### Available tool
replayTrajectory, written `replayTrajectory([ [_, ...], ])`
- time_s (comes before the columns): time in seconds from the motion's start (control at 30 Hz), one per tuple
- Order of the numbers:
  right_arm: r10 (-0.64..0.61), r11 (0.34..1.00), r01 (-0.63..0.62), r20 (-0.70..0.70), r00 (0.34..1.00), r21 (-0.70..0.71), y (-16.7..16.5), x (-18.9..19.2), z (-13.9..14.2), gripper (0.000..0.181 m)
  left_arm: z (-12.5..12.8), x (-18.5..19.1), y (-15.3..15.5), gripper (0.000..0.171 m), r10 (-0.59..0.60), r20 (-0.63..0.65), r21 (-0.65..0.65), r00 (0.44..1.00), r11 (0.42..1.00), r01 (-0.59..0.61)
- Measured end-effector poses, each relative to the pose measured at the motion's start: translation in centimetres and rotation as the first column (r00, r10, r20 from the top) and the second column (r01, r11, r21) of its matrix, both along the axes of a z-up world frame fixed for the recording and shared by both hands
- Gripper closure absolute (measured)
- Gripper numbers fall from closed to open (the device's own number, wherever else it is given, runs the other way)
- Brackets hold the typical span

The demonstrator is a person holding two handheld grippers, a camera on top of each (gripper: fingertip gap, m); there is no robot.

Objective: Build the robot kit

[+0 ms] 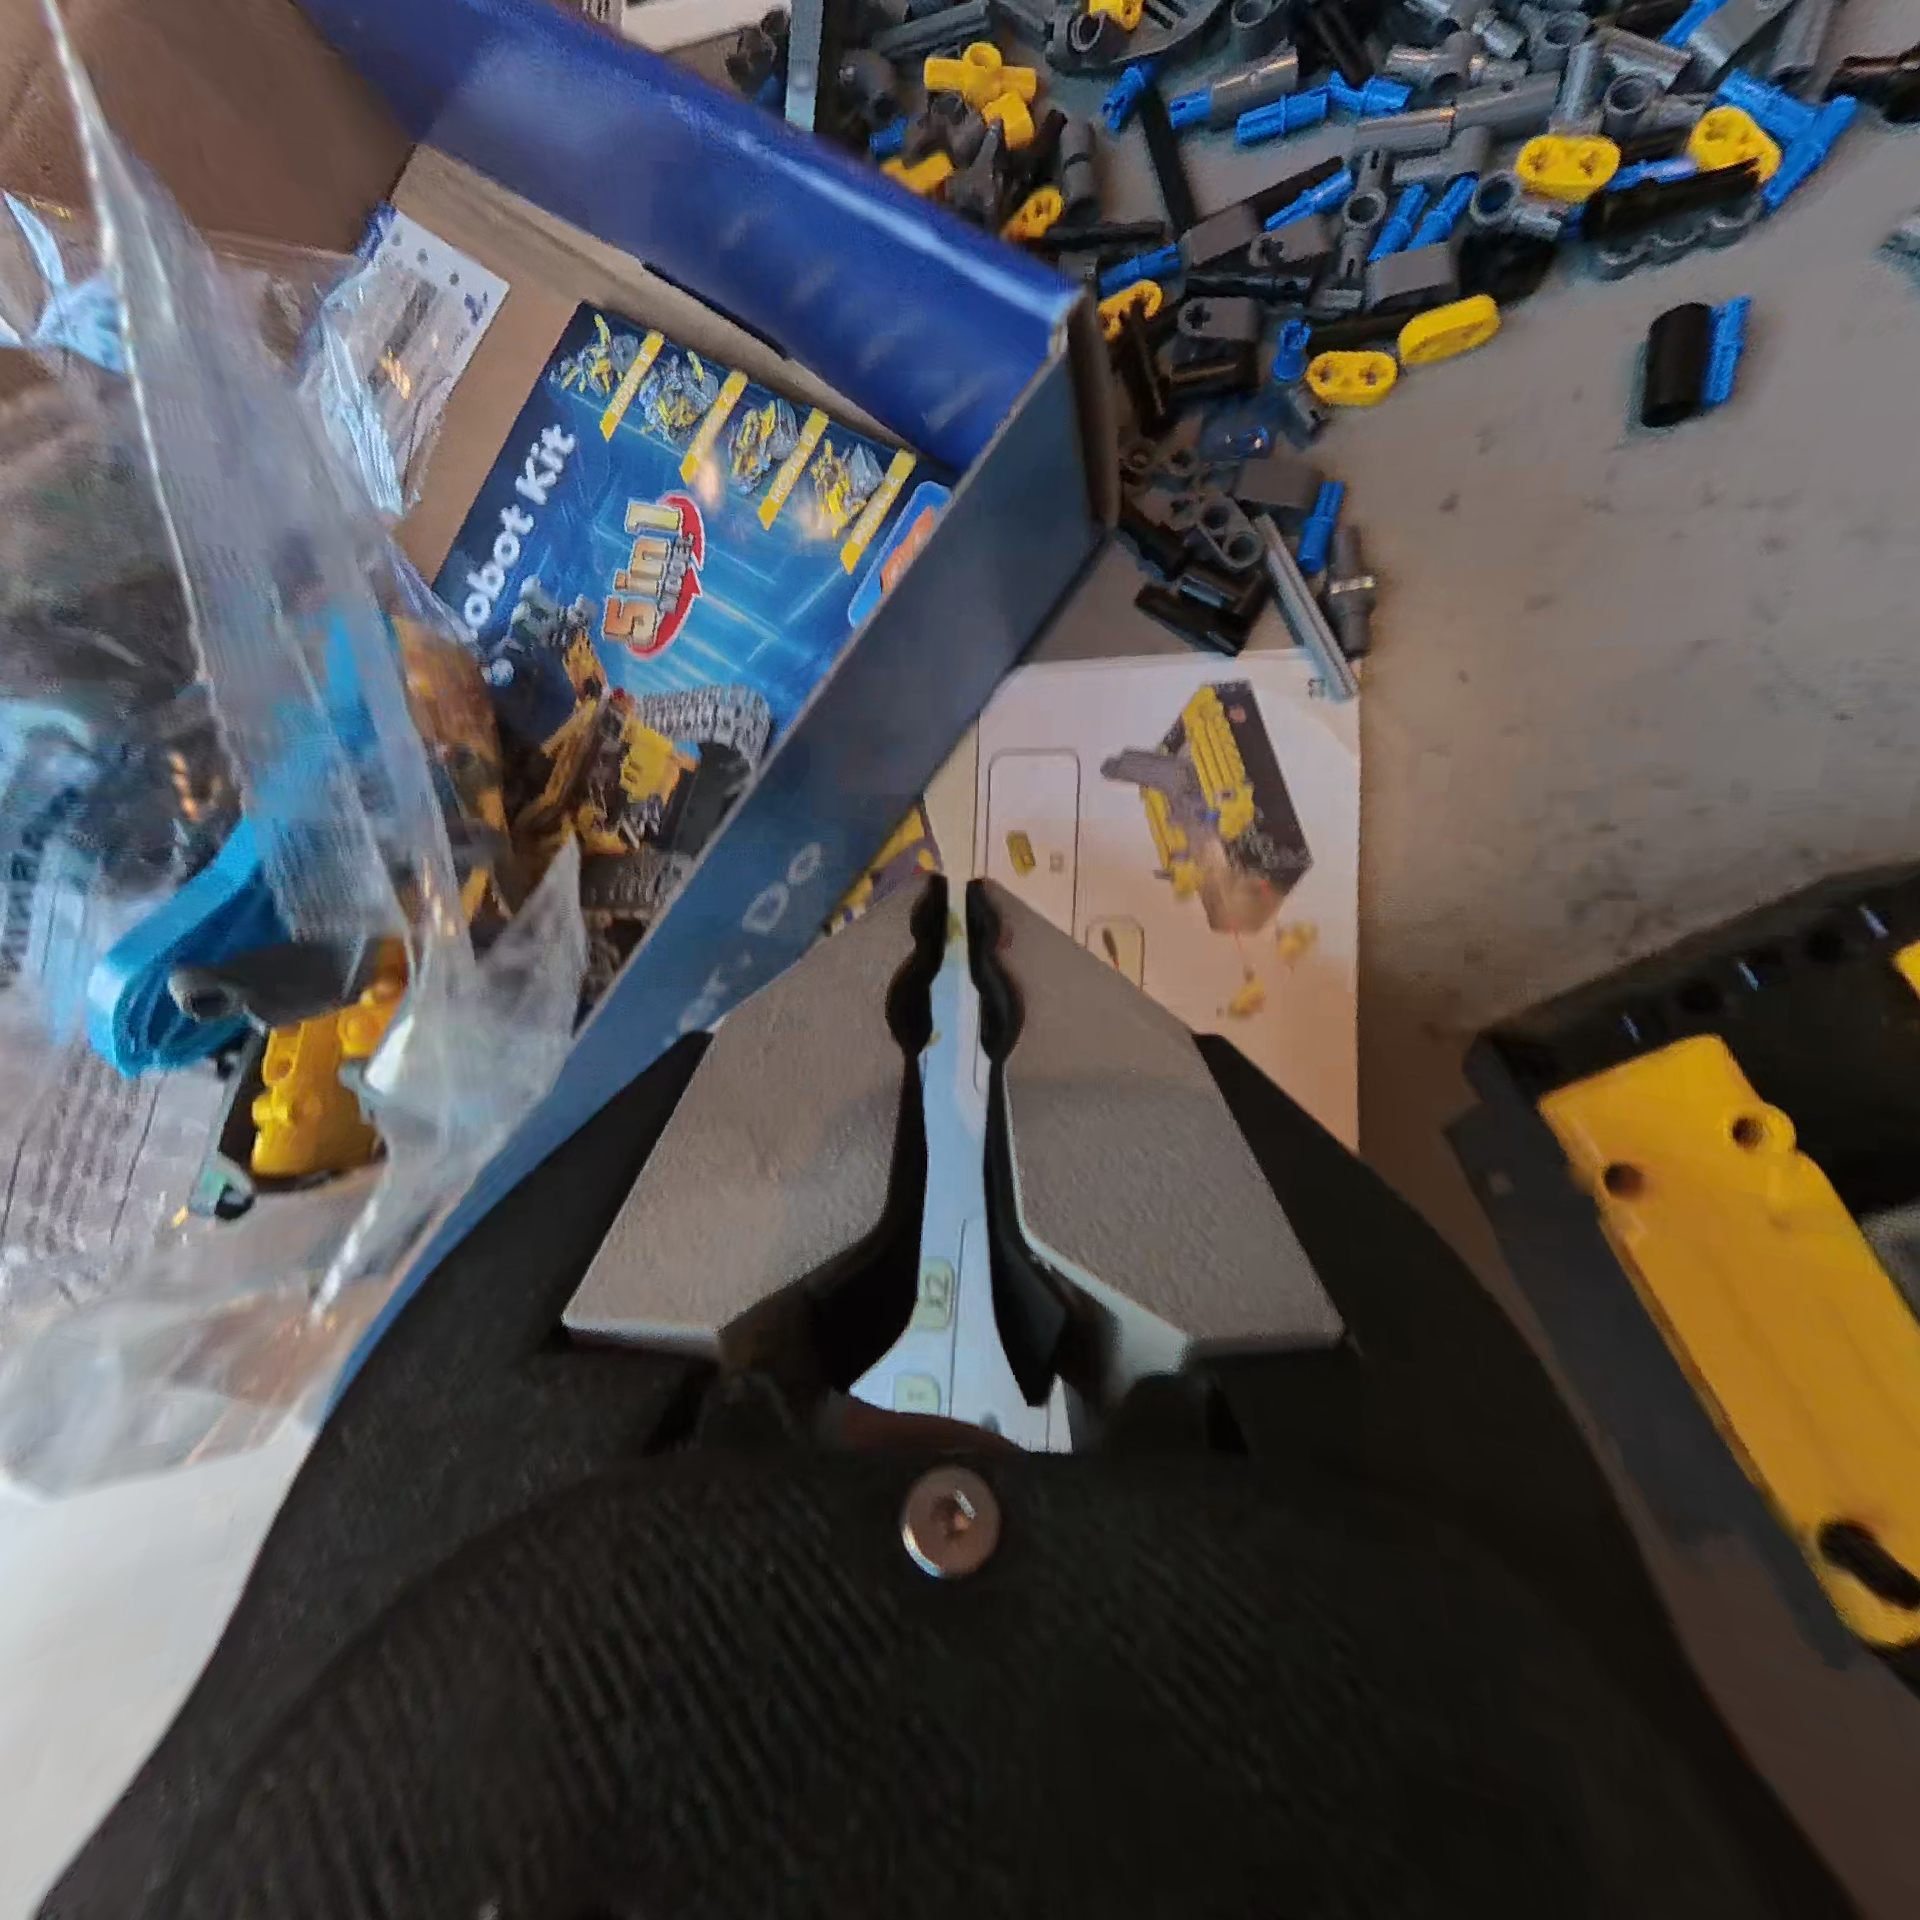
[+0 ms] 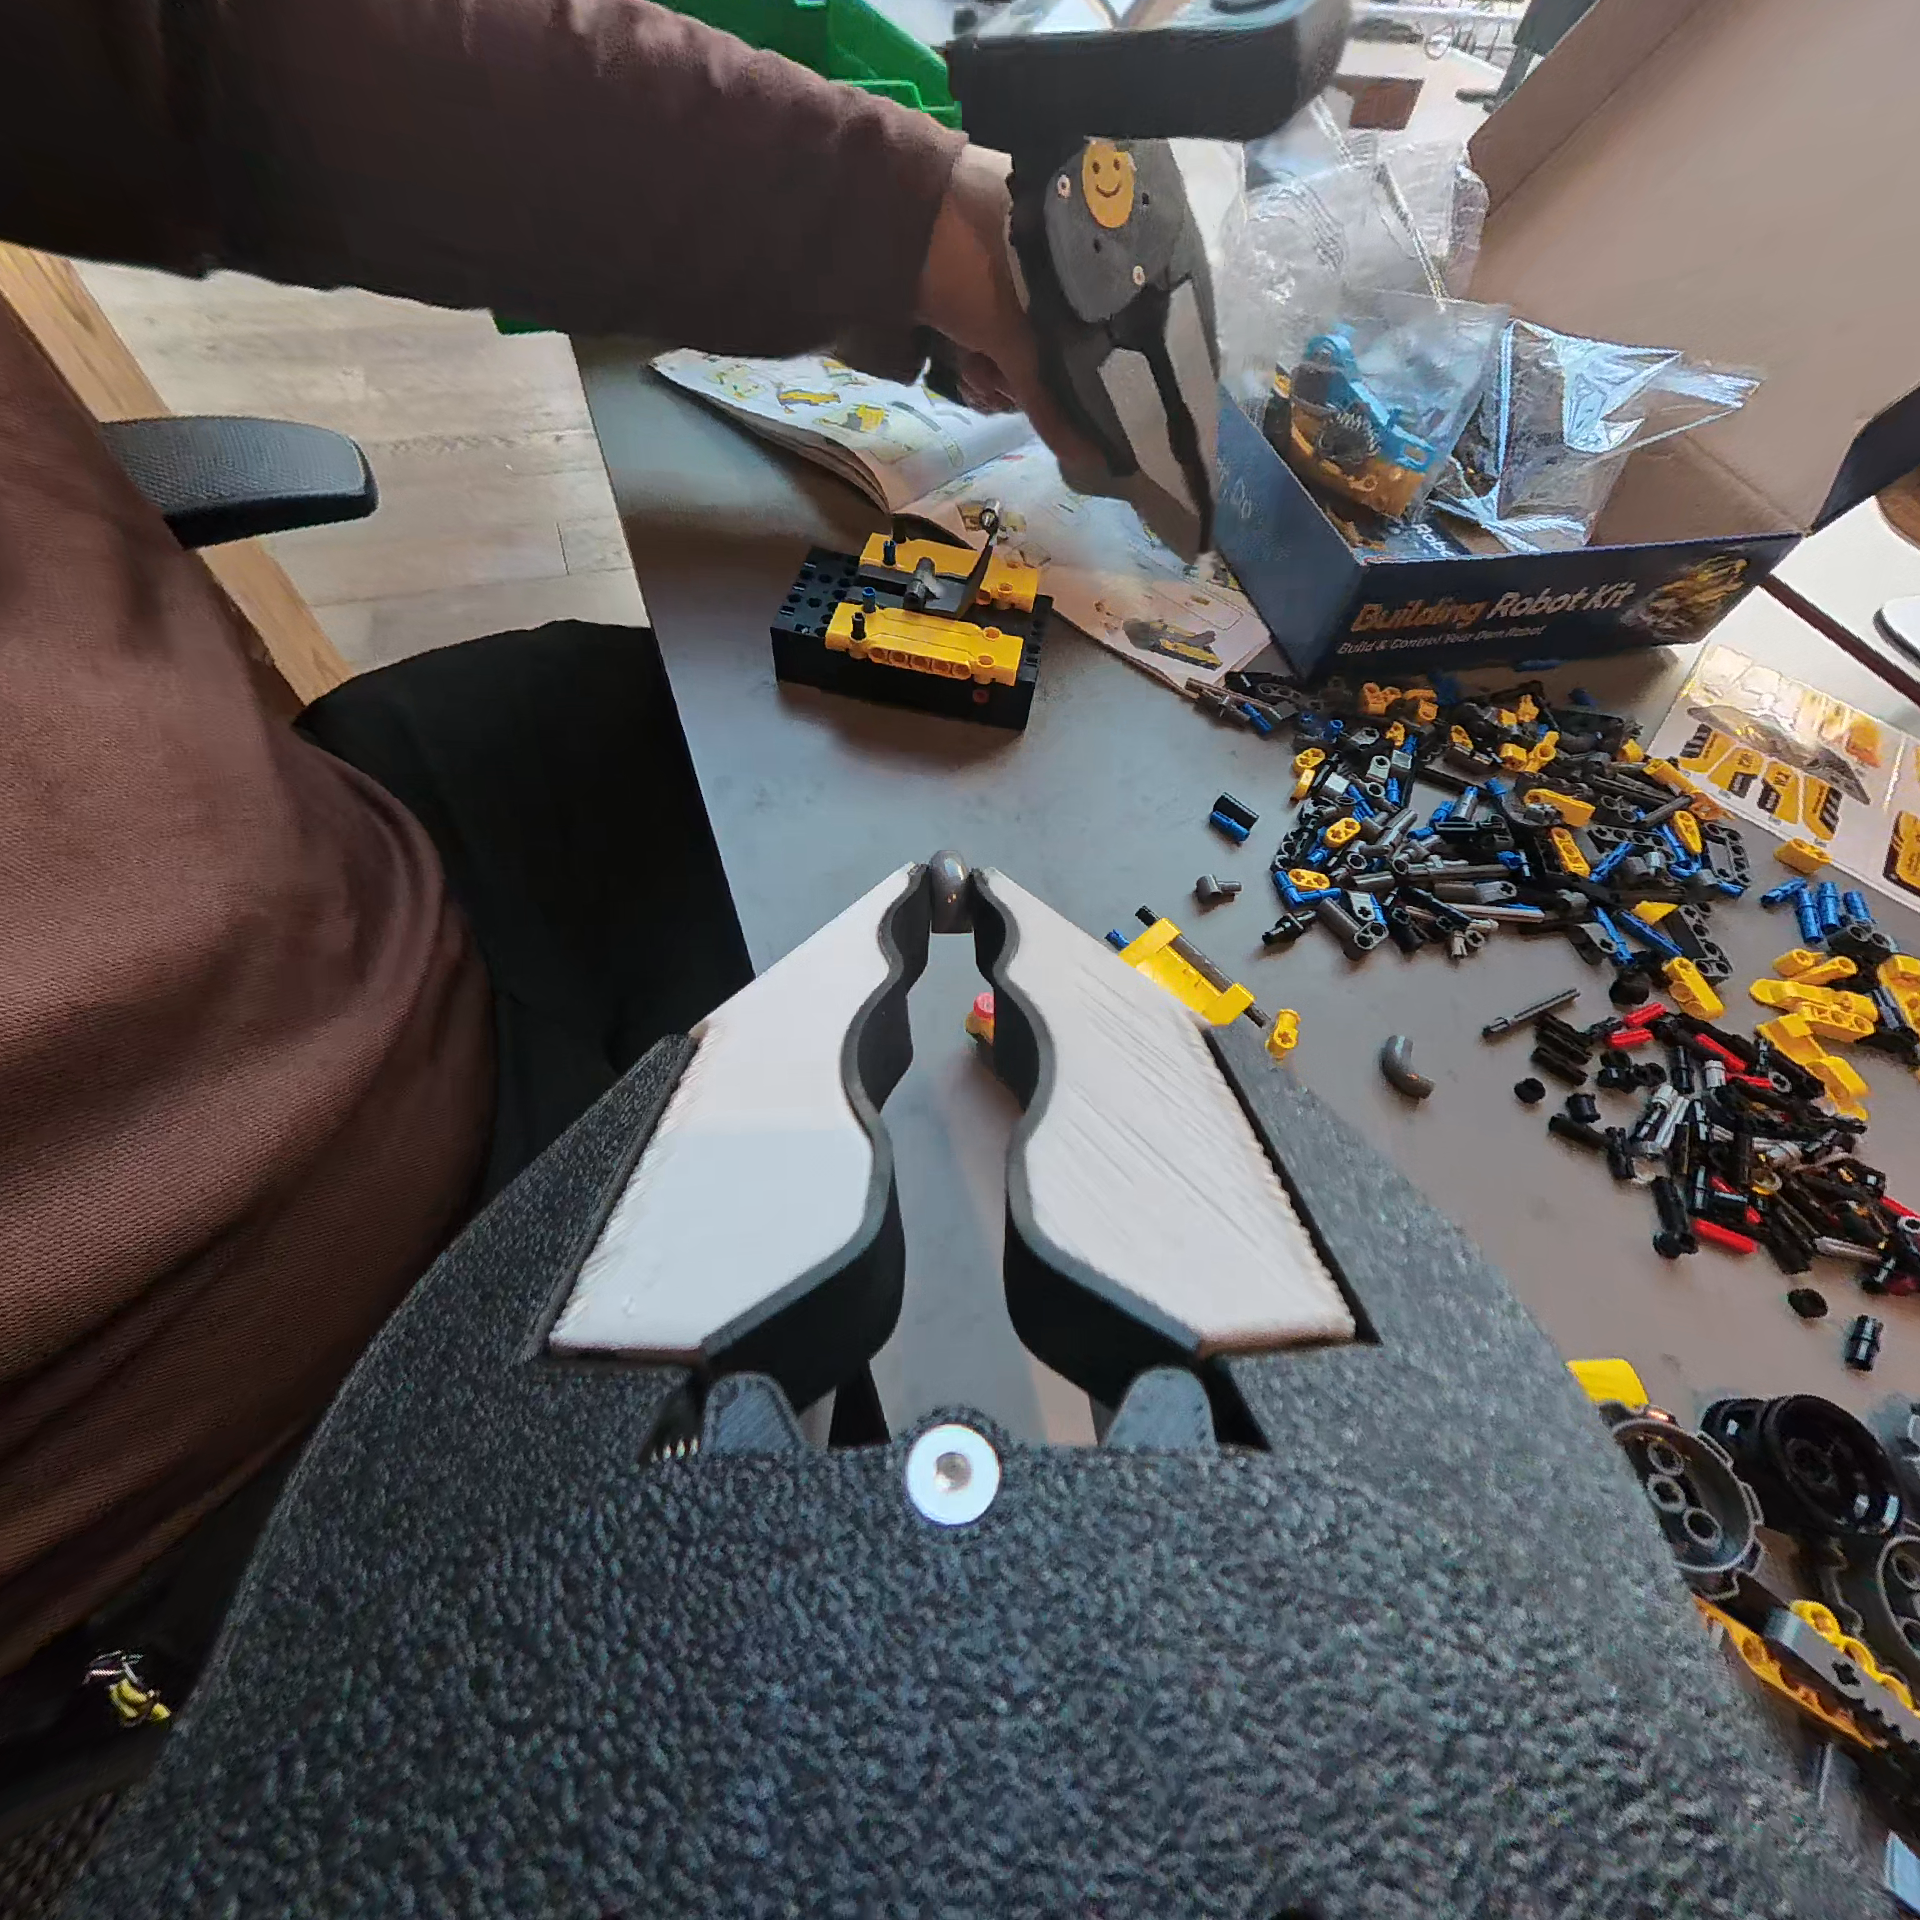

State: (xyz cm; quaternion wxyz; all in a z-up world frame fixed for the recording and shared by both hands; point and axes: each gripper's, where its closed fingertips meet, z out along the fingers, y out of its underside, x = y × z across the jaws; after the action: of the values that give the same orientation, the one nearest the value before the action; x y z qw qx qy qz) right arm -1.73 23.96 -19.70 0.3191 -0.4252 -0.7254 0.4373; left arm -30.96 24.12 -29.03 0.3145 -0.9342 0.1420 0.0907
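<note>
Grey worktop (image 2: 935,790) spreads beyond my fingers, strewn with loose building pieces (image 2: 1507,831). My right gripper (image 2: 948,883) pinches a small grey connector (image 2: 948,891) at its tips. My left gripper (image 1: 956,902), fingers nearly together and empty (as far as I can see), hovers just beside the blue kit box (image 1: 831,790), above the instruction booklet (image 1: 1174,821).

- The left wrist view looks steeply down, close over the open blue cardboard box (image 1: 883,665) and the white instruction booklet (image 1: 1174,831).
- The right wrist view looks from farther back across the grey table (image 2: 935,790).
- Both views share the box, the booklet, the black-and-yellow block assembly (image 2: 914,634) and the loose pile of small plastic parts (image 2: 1507,831).
</note>
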Motion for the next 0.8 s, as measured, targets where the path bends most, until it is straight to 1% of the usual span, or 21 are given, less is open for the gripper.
replayTrajectory([
  [0.07, -0.003, 1.000, 0.003, 0.004, 1.000, -0.003, 0.2, 0.1, -0.1, 0.173, -0.7, -0.6, -2.2, 0.166, 0.021, -0.018, -0.048, 1.000, 0.999, -0.022],
  [0.1, -0.003, 1.000, 0.003, 0.007, 1.000, -0.004, 0.3, 0.1, -0.2, 0.174, -1.1, -0.9, -3.0, 0.169, 0.027, -0.027, -0.063, 0.999, 0.998, -0.029],
  [0.13, -0.003, 1.000, 0.003, 0.008, 1.000, -0.006, 0.3, 0.0, -0.3, 0.173, -1.1, -0.8, -3.4, 0.171, 0.031, -0.012, -0.041, 0.999, 0.999, -0.031],
  [0.2, 0.002, 1.000, -0.001, 0.009, 1.000, -0.013, 0.3, -0.1, -0.3, 0.174, -1.2, -0.7, -3.7, 0.171, 0.062, 0.035, -0.031, 0.997, 0.998, -0.061],
  [0.3, 0.007, 1.000, -0.007, 0.010, 1.000, -0.010, 0.1, -0.4, -0.2, 0.173, -1.2, -0.6, -3.8, 0.171, 0.071, 0.077, -0.053, 0.995, 0.996, -0.067],
  [0.4, 0.011, 1.000, -0.011, 0.015, 1.000, 0.010, -0.3, -0.2, -0.2, 0.173, -1.2, -0.4, -4.0, 0.171, 0.048, 0.063, -0.050, 0.997, 0.998, -0.045],
  [0.5, 0.006, 1.000, -0.006, 0.027, 1.000, 0.008, -0.3, -0.1, -0.4, 0.173, -1.2, 0.3, -4.5, 0.171, 0.027, 0.084, -0.055, 0.996, 0.998, -0.022],
  [0.67, 0.012, 1.000, -0.013, 0.053, 0.999, 0.012, -0.2, -0.5, -0.8, 0.173, -1.1, 0.4, -4.6, 0.171, 0.030, 0.067, -0.028, 0.997, 0.999, -0.028],
  [0.73, 0.029, 0.999, -0.030, 0.086, 0.996, 0.019, -0.3, -0.7, -1.4, 0.173, -0.3, 0.5, -4.7, 0.171, 0.033, 0.058, -0.008, 0.998, 0.999, -0.032],
  [0.8, 0.052, 0.998, -0.056, 0.129, 0.990, 0.025, -0.5, -0.7, -2.2, 0.173, 2.4, 1.0, -4.7, 0.171, 0.046, 0.077, 0.084, 0.996, 0.995, -0.052],
])
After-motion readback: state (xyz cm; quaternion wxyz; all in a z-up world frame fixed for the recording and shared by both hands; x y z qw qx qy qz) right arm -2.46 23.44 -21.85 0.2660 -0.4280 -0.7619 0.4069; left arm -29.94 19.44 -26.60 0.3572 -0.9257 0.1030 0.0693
